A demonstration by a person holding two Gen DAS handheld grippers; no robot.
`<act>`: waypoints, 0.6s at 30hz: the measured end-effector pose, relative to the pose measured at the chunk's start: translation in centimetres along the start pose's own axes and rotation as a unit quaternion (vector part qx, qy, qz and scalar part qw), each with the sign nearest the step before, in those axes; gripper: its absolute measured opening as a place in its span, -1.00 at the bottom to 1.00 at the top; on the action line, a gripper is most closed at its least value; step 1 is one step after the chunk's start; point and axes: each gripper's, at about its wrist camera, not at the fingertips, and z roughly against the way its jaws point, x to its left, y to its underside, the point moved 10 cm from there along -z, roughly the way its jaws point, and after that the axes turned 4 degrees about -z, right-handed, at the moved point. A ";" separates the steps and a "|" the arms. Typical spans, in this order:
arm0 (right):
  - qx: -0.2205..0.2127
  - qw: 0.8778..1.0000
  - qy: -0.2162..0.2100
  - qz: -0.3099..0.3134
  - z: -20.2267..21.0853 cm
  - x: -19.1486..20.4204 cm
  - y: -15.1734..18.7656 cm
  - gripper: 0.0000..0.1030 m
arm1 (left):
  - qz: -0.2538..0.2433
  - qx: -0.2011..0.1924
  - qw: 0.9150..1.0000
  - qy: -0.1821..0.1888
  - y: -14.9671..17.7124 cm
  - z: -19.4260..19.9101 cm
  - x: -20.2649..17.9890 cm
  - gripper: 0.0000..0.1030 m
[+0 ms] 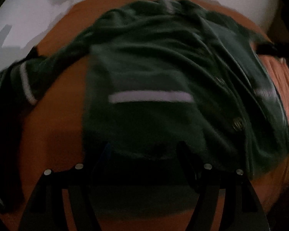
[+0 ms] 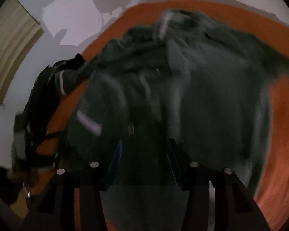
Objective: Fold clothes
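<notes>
While a dark green cardigan [image 1: 154, 61] with white stripes lies spread and rumpled across an orange surface [image 1: 54, 127], the left gripper [image 1: 144, 152] hovers at its near hem, jaws spread apart with nothing between them. From the right wrist view, the right gripper [image 2: 144, 146] hangs over the bunched cardigan [image 2: 212, 96], jaws also spread; blur hides whether the fingers touch the fabric. One sleeve [image 1: 27, 80] trails off the left edge.
</notes>
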 end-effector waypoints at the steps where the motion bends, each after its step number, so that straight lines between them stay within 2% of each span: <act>1: 0.001 1.000 0.004 0.001 -1.2 0.3 -2.3 -0.09 | 0.011 0.001 1.000 -0.006 -0.1 -0.4 1.2 0.39; 4: 0.020 1.000 0.010 -0.004 -4.7 1.1 -9.0 -0.09 | 0.016 -0.002 0.999 -0.031 -1.1 -1.7 4.8 0.40; 6: 0.044 0.999 0.014 -0.002 -7.2 2.0 -12.1 -0.09 | -0.003 -0.010 0.997 -0.073 -2.8 -2.7 7.9 0.40; 9: 0.030 0.999 0.023 -0.033 -9.2 2.3 -13.5 -0.09 | -0.021 -0.006 0.988 -0.152 -7.0 -4.6 14.0 0.40; 12: 0.031 0.997 -0.002 -0.064 -11.1 2.9 -11.2 -0.09 | -0.050 0.013 0.971 -0.231 -11.4 -6.5 20.0 0.48; 14: 0.042 0.996 -0.009 -0.073 -12.2 3.0 -8.7 -0.09 | -0.070 0.049 0.952 -0.294 -13.3 -8.1 24.5 0.52; 16: 0.059 0.995 -0.019 -0.079 -12.6 3.1 -6.3 -0.09 | -0.081 0.096 0.947 -0.295 -13.2 -9.8 26.8 0.53; 17: 0.067 0.994 -0.024 -0.081 -12.7 3.1 -5.1 -0.09 | -0.090 0.119 0.949 -0.278 -13.0 -11.0 27.2 0.51; 18: 0.071 0.994 -0.024 -0.082 -12.7 3.0 -4.1 -0.09 | -0.103 0.127 0.950 -0.266 -12.6 -11.5 27.1 0.09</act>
